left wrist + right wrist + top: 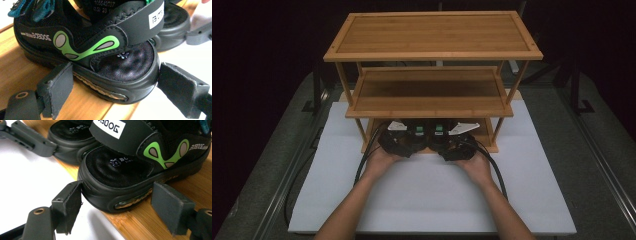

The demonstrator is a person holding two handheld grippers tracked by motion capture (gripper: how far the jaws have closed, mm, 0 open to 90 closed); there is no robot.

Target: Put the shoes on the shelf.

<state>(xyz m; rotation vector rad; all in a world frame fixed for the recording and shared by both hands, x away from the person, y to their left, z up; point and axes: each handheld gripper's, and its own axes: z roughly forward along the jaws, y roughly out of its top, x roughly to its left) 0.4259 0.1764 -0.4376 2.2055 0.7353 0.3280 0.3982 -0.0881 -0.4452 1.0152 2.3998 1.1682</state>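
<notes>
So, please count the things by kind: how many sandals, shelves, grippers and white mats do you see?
Sandals: 2, one at the left gripper, one at the right gripper
Shelf racks: 1
Grippers: 2
White mats: 1
Total: 6

A three-tier bamboo shelf rack (432, 55) stands on a white mat (432, 195), which lies over the dark grey table (592, 165). Top tier bare, middle tier (427, 95) bare. Down on the bottom board (17, 75), two black sandals with green trim sit side by side: the left sandal (100, 50) and the right sandal (140, 167), heels poking past the board's front edge over the mat.
</notes>
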